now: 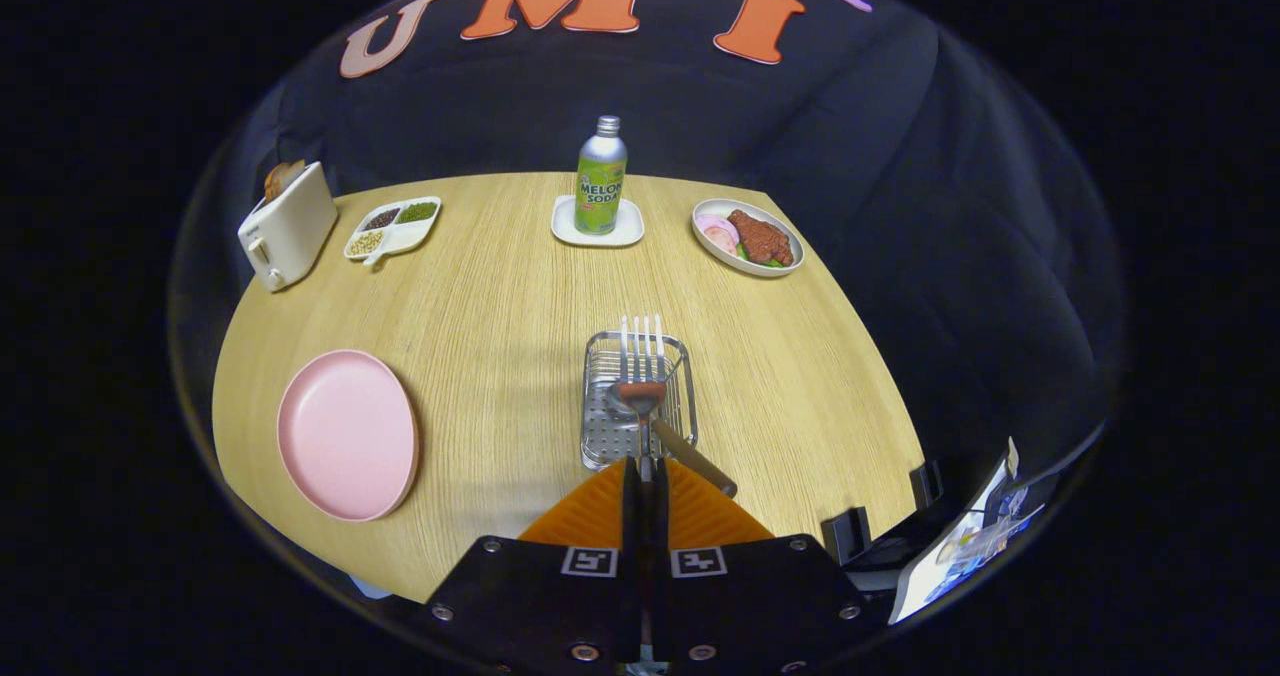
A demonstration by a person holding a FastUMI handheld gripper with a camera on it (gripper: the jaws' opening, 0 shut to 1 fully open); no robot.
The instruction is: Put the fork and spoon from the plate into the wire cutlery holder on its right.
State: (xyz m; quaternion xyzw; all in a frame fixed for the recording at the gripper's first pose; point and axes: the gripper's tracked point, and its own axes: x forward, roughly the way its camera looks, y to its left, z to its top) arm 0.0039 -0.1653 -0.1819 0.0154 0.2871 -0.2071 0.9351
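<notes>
Toaster [288, 224], far left of wooden table [500, 296]. Divided snack dish [392, 227] beside it. Pink plate [346, 434], bare, near edge. Soda bottle [601, 176] on white coaster [598, 226]. Wire cutlery holder [638, 396] just ahead of fingers: spoon [660, 424] lying inside. Fork [641, 376], tines outward over holder, clamped in closed gripper [646, 481]. Food plate [748, 237], far right.

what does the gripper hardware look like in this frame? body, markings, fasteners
The gripper has two wedge-shaped ribbed fingers on two flat black angular carriage plates. Each plate carries a square black-and-white fiducial tag by the centre seam and silver screws around its edges. No cables visible.
</notes>
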